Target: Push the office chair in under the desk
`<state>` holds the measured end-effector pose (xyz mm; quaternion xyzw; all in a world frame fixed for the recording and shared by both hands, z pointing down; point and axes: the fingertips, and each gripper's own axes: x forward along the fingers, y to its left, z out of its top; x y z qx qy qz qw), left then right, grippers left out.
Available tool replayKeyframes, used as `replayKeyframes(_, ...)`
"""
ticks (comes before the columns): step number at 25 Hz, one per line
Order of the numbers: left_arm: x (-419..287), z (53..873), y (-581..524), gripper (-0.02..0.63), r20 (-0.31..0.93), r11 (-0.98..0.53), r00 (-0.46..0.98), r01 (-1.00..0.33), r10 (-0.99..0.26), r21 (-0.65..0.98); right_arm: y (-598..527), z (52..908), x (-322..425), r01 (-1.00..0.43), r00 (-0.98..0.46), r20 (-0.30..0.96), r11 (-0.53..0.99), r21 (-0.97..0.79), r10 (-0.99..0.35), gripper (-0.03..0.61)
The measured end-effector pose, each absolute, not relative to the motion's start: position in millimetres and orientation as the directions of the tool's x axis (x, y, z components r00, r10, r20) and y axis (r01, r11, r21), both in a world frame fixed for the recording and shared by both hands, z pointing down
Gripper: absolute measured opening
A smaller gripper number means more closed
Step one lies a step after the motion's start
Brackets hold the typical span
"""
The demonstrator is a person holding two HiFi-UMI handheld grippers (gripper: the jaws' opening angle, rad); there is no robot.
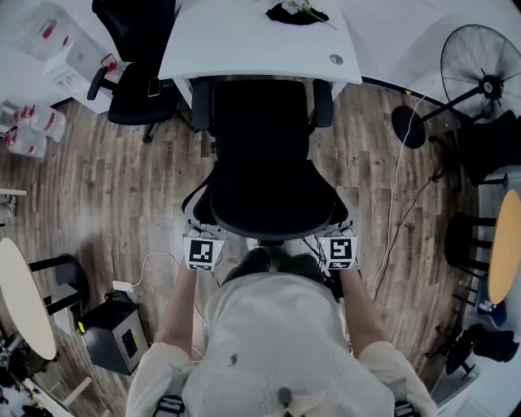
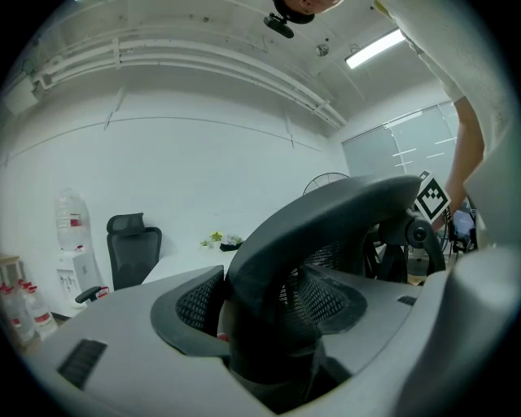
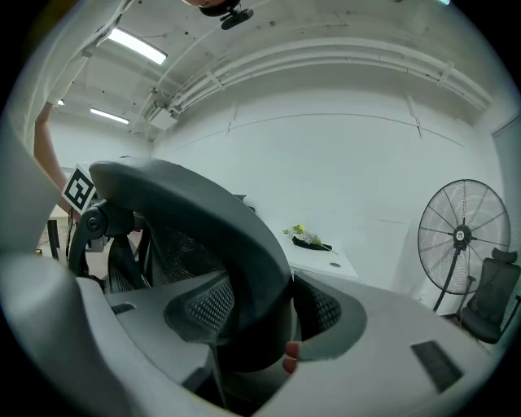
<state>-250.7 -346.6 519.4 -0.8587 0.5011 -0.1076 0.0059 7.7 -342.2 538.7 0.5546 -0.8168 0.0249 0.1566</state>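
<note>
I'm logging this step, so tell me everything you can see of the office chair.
The office chair is black, with a curved backrest frame, mesh back, seat and two armrests. It stands upright facing the white desk, its armrests at the desk's edge, seat not yet under it. The left gripper and right gripper each clamp one side of the backrest's top frame.

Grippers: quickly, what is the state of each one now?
Left gripper: closed on the backrest of the office chair.
Right gripper: closed on the same backrest, at its other side.

Wood floor (image 1: 122,179) under office chair (image 1: 264,175), white desk (image 1: 236,41) bearing plant (image 1: 297,11)
</note>
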Motion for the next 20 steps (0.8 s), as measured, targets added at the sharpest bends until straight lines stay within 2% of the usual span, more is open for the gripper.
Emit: replayKeyframes(20,-261,521,-403,0.304,0.188,-0.504,0.477,-0.853,-0.858,-0.136,-396,539,-1,-0.918,-0.329,0.295,0.377,0.125,-0.897,0.236)
